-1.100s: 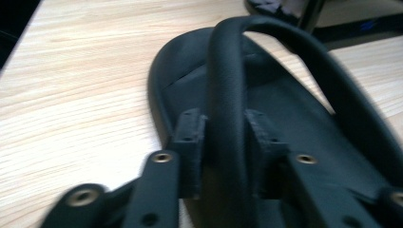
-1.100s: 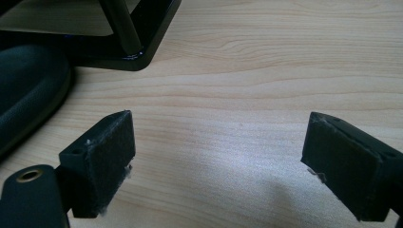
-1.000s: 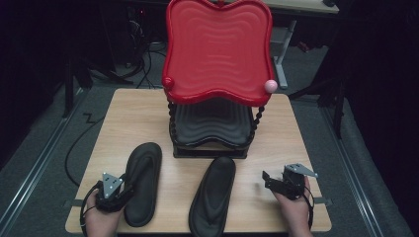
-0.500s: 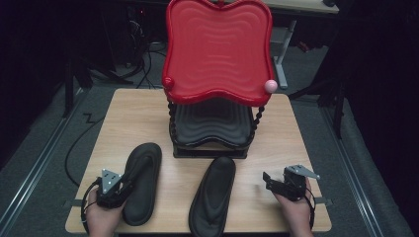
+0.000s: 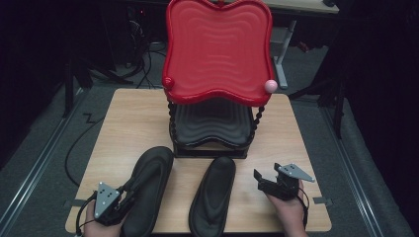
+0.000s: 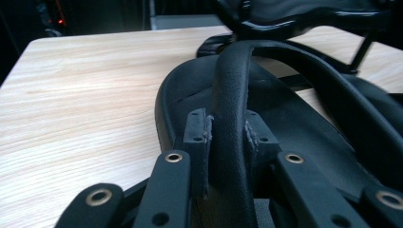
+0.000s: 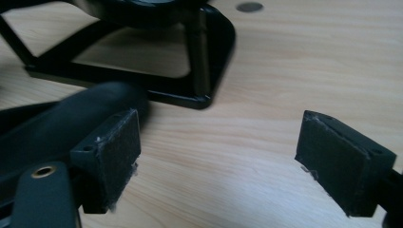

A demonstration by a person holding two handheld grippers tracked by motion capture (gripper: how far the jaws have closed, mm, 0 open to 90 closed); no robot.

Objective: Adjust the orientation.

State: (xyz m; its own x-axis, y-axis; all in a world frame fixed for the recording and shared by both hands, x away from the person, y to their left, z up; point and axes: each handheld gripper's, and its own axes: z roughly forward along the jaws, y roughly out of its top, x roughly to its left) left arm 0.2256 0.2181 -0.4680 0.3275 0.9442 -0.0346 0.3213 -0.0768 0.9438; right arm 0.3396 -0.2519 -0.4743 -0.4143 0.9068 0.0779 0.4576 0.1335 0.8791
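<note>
Left gripper, at the table's near left corner: its jaws have just been closing and now clench the strap of the left sandal, pads pressed on both sides. This sandal lies left of the second sandal, both in front of the black stand bearing the red tray. Right gripper, near right: jaws released and wide apart, nothing between them, just beside the second sandal.
</note>
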